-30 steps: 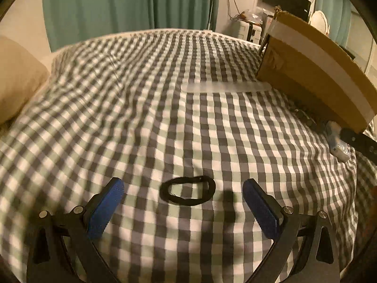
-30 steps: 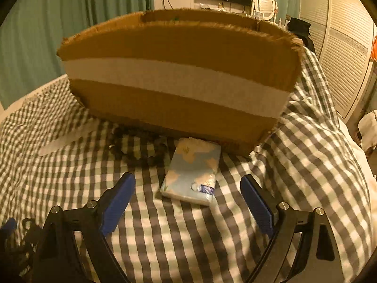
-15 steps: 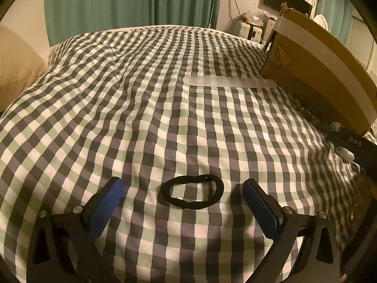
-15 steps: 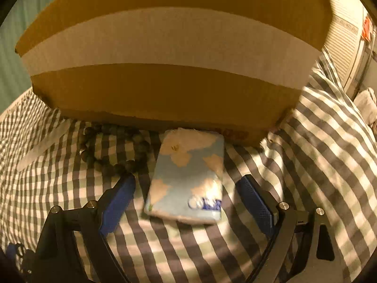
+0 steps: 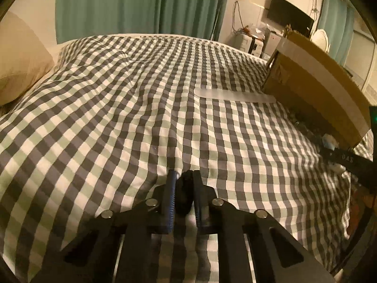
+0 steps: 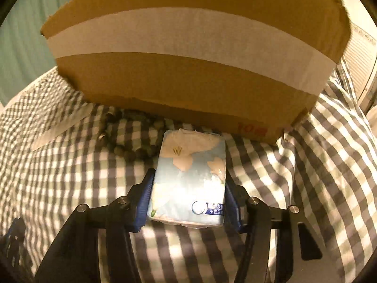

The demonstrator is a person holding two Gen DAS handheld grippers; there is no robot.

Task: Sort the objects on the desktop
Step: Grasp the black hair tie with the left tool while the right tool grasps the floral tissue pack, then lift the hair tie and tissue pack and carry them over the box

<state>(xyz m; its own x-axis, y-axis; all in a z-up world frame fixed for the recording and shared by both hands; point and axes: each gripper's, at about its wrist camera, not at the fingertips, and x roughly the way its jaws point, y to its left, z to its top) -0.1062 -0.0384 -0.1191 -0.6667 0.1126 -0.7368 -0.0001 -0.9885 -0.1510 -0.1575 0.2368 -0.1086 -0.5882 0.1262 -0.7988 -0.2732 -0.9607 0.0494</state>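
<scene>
blue floral tissue pack (image 6: 188, 179), checked bedspread (image 5: 117, 118).

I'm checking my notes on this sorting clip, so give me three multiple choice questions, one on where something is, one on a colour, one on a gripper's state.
1. Where do the beads lie?
A. between the tissue pack and the cardboard box
B. inside the box
C. on the pillow

2. What colour is the band on the cardboard box?
A. red
B. white
C. black

3. What is the left gripper doing?
A. standing wide open over bare cloth
B. holding a tissue pack
C. shut on the black hair tie

Key: 1 A, the beads sit on the checked bedspread at the box's foot, left of the tissue pack. 2 B, a white strip crosses the brown face. 3 C, its jaws have just closed, pinching the black hair tie.
</scene>
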